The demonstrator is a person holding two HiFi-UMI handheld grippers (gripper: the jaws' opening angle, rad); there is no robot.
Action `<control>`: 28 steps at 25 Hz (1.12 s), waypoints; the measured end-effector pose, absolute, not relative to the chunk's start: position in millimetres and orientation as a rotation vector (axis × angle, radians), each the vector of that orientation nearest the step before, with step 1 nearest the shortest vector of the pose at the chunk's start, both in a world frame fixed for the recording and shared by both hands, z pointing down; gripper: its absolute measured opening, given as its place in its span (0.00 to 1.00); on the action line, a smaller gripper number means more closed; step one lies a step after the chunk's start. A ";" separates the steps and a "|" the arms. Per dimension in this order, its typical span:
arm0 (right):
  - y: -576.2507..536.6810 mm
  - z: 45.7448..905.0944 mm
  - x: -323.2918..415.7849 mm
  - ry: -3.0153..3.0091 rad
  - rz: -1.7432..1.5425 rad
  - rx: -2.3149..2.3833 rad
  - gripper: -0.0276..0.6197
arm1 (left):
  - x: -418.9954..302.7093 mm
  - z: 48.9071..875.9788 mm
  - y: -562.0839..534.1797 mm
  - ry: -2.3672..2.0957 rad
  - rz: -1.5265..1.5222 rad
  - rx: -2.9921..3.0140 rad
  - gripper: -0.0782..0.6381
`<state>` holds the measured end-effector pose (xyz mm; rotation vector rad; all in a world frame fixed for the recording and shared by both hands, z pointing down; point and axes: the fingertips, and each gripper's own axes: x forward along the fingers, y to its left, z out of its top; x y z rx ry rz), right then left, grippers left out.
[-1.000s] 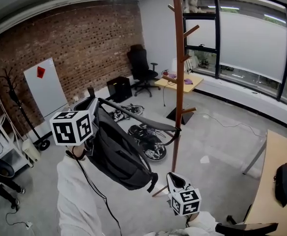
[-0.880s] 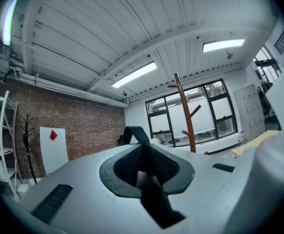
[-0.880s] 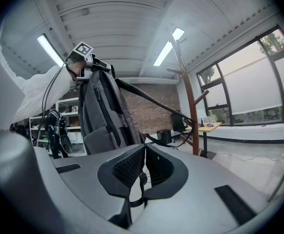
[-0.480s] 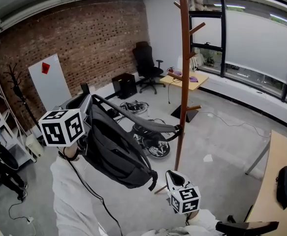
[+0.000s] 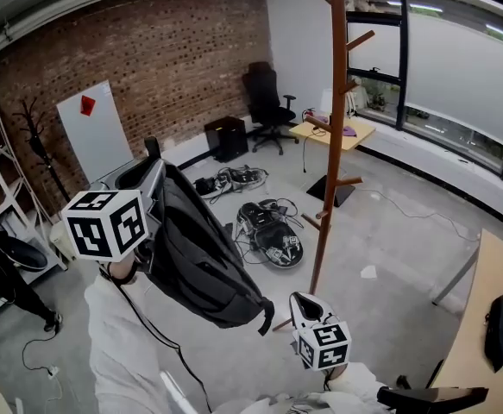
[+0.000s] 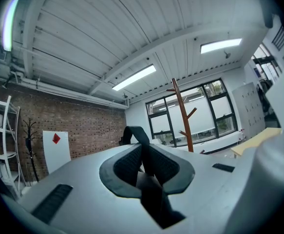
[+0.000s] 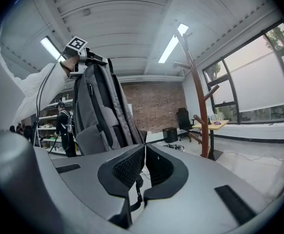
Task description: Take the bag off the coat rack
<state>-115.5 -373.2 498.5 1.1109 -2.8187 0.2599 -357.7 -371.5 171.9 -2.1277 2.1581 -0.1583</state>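
Observation:
A dark grey backpack (image 5: 204, 266) hangs free in the air, left of the tall wooden coat rack (image 5: 336, 128) and apart from it. My left gripper (image 5: 150, 171) is shut on the bag's black top handle (image 6: 134, 133), and the strap runs down between its jaws (image 6: 144, 152). The rack (image 6: 182, 116) stands beyond them. My right gripper (image 5: 305, 304) sits low near the rack's base, shut with nothing in it. In the right gripper view (image 7: 144, 150) the backpack (image 7: 100, 106) hangs from the left gripper (image 7: 83, 57), with the rack (image 7: 198, 96) to its right.
Cables and gear (image 5: 273, 235) lie on the floor by the rack's foot. An office chair (image 5: 264, 93) and a small table (image 5: 329, 132) stand behind. At the right is a wooden desk (image 5: 480, 352) with a black pouch (image 5: 499, 330). A person (image 7: 64, 126) stands by shelves.
The bag's shoulder strap, stretched to the rack's lower peg before, has come off it. The backpack now hangs clear from my left gripper. The right gripper has hardly moved.

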 end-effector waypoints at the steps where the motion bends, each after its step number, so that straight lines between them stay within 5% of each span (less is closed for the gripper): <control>1: -373.2 498.7 -115.5 -2.817 0.263 1.108 0.06 | -355.2 178.2 -371.9 2.162 -0.177 -2.121 0.17; 19: -379.8 526.7 -105.2 -2.735 0.319 1.140 0.06 | -277.7 409.5 -380.9 2.164 -0.487 -2.372 0.17; 28: -391.8 547.4 -88.7 -2.646 0.348 1.241 0.06 | -200.2 517.3 -380.2 2.098 -0.402 -2.672 0.17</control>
